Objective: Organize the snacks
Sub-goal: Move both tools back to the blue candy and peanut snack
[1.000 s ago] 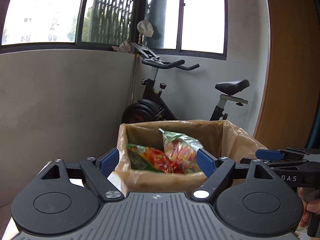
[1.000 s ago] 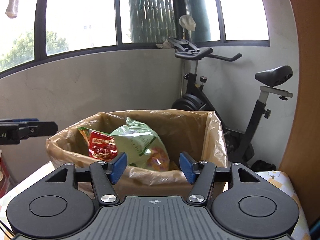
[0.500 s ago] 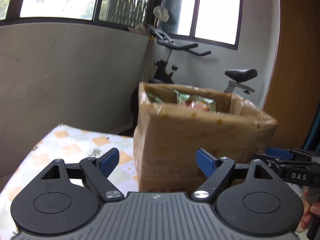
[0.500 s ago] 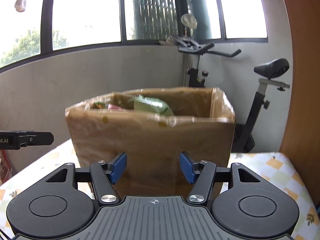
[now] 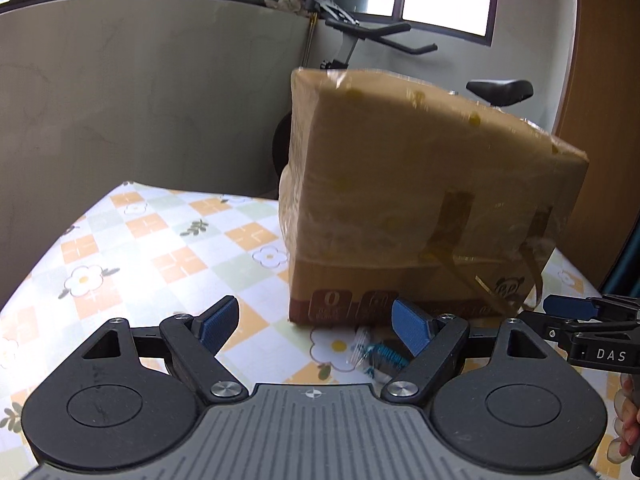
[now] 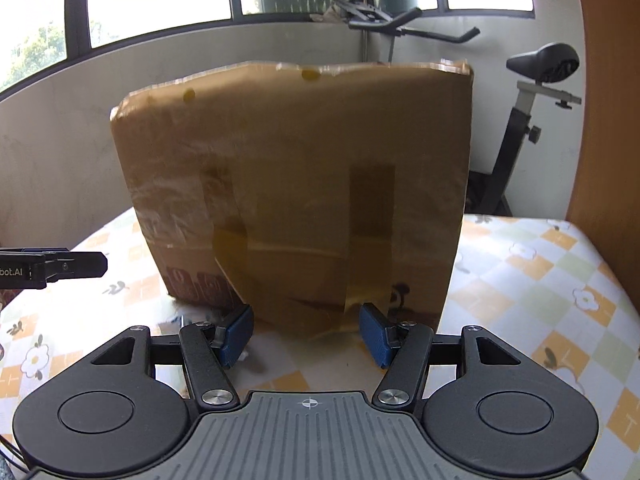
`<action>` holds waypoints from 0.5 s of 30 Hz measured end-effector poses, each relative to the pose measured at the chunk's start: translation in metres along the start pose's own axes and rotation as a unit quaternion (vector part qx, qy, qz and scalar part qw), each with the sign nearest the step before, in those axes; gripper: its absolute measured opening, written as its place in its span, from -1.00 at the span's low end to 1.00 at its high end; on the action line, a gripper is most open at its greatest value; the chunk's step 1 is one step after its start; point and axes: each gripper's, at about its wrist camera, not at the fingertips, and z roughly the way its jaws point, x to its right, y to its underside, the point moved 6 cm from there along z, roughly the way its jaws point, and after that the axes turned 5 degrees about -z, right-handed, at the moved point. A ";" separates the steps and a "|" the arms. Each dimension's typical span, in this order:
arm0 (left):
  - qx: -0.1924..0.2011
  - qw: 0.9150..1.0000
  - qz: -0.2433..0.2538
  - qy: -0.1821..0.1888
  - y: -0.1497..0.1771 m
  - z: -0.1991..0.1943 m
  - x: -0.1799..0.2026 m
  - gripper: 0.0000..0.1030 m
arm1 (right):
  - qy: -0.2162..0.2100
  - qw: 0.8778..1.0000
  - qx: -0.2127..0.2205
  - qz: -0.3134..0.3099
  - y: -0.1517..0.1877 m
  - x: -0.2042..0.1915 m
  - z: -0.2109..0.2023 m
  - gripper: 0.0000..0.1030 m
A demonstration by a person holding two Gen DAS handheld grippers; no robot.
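The cardboard box [image 5: 420, 200] stands upright on the flowered surface [image 5: 120, 248], filling the middle of both views, its long axis running up the frame and its open top pointing up. I judge I'm between snacks, reaching for the next. Both my left tongs [image 5: 316, 326] and right tongs [image 6: 306, 334] stand apart, empty; a small clear wrapper [image 5: 372, 354] lies at lower centre of the left view, just before the box, calling for a lower reach.

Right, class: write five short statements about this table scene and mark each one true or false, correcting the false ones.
1. The cardboard box stands on a flower-patterned tablecloth. True.
2. The left hand-held gripper grips the box. False: it is open and empty.
3. An exercise bike stands behind the table. True.
4. The right hand-held gripper is shut. False: it is open.
5. A small clear packet lies before the box. True.
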 end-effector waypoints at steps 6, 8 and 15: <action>-0.023 1.000 0.006 -0.001 0.018 0.004 -0.005 0.65 | -0.011 0.999 -0.030 0.008 0.022 -0.006 0.015 0.08; -0.028 1.000 0.006 -0.003 0.022 0.004 -0.009 0.65 | -0.018 0.999 -0.040 0.008 0.027 -0.011 0.020 0.08; -0.043 0.999 -0.004 -0.007 0.032 0.008 -0.019 0.64 | -0.045 0.997 -0.064 -0.009 0.036 -0.033 0.034 0.08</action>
